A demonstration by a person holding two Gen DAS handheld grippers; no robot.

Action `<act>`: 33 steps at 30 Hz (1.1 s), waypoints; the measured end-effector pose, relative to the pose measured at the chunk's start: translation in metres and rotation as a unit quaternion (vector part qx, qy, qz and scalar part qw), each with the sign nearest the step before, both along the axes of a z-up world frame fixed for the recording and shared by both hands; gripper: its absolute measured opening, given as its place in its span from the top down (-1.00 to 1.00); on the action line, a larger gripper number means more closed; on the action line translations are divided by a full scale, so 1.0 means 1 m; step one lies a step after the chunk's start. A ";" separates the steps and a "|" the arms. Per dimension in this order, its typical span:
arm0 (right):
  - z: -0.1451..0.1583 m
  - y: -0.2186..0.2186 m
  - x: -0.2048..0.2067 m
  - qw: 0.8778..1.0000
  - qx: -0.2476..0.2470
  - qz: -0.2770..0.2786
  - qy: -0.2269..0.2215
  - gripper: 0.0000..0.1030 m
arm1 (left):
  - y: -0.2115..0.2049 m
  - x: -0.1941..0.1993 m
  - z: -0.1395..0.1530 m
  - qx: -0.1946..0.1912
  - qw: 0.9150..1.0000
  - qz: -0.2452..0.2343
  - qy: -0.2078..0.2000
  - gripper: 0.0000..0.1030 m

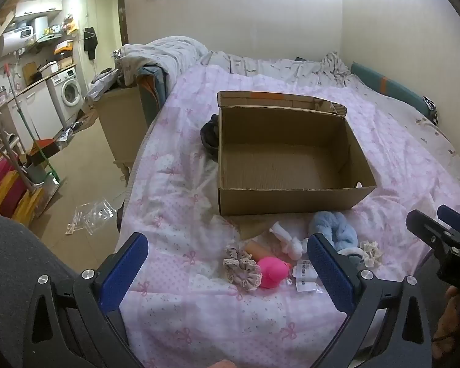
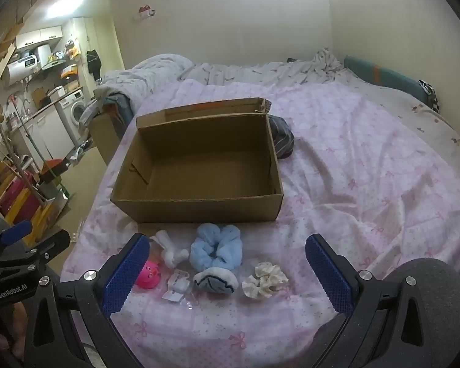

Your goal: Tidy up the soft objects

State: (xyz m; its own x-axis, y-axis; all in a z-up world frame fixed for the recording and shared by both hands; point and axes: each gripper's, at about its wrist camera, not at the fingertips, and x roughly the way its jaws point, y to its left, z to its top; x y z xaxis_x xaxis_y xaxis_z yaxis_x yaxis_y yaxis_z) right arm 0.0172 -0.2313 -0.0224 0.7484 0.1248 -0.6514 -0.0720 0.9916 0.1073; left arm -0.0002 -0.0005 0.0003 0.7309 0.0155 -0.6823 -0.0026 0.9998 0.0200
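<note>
An open, empty cardboard box [image 1: 291,204] [image 2: 199,211] sits on the pink quilt. In front of it lie soft items: a blue fluffy scrunchie [image 2: 217,247] [image 1: 334,228], a white knotted piece [image 2: 171,251] [image 1: 288,239], a pink rubber toy [image 2: 148,274] [image 1: 273,271], a blue-and-white folded piece [image 2: 216,280], a cream scrunchie [image 2: 265,280] [image 1: 369,253] and a beige lace scrunchie [image 1: 242,268]. My left gripper [image 1: 227,245] hovers open over the left items, holding nothing. My right gripper [image 2: 227,242] hovers open over the right ones, also holding nothing.
A clear plastic packet [image 2: 178,283] lies among the items. A dark garment [image 2: 282,138] rests against the box's far side. Crumpled bedding [image 1: 168,52] is piled at the bed head. The bed edge drops to the floor [image 1: 86,165] on the left, beside a wooden cabinet [image 1: 122,122].
</note>
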 end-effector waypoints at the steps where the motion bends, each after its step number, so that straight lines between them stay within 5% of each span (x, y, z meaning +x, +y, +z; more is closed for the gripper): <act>1: 0.001 -0.001 -0.002 1.000 0.007 -0.001 -0.013 -1.00 | 0.000 0.000 0.000 0.000 1.000 0.000 0.001 -1.00; 33: -0.002 -0.001 0.002 1.000 0.003 0.002 -0.003 -1.00 | 0.005 0.003 0.001 -0.011 1.000 0.006 0.006 -1.00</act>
State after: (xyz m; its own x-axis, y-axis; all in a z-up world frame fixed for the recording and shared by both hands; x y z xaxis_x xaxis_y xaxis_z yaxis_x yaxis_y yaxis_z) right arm 0.0187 -0.2325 -0.0242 0.7516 0.1314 -0.6463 -0.0769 0.9907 0.1119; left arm 0.0028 0.0041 0.0017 0.7220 0.0101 -0.6918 -0.0152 0.9999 -0.0013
